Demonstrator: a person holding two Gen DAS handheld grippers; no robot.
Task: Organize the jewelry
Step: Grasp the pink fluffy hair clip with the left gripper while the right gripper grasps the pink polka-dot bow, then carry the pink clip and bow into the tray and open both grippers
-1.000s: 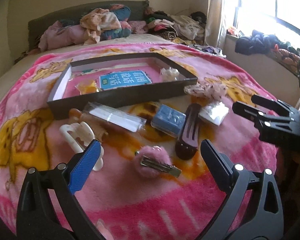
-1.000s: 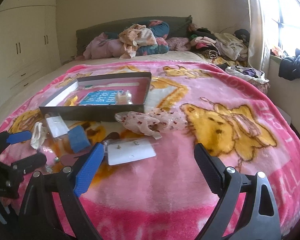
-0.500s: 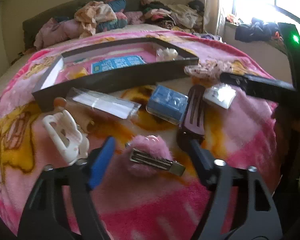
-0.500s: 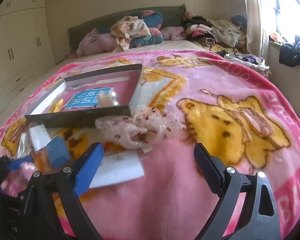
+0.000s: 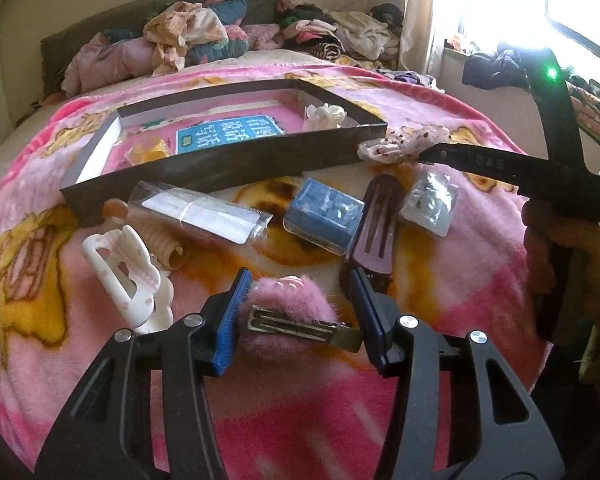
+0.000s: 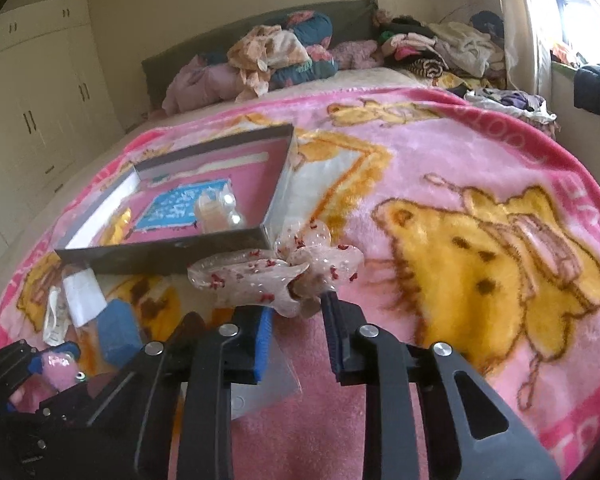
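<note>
Bedding fills both views: a pink blanket (image 6: 440, 208) printed with yellow cartoon bears covers the bed, with heaped clothes (image 6: 276, 56) at the far end, cream wardrobes (image 6: 36, 92) to the left and a bright window (image 5: 500, 4) to the right.

Between the left gripper's (image 5: 296, 312) blue pads lies a fluffy pink hair clip (image 5: 296, 320) with a metal bar on top. The jaws have just been closing and now stand narrow around it, touching its fur. Ahead sit a white claw clip (image 5: 124, 276), a blue box (image 5: 324, 216), a dark barrette (image 5: 374, 228) and a dark-walled tray (image 5: 220, 164).

The right gripper (image 6: 296, 312) has just been closing too; its jaws are nearly together on a sheer scrunchie (image 6: 276, 276) with red specks, just off the tray's near corner.
</note>
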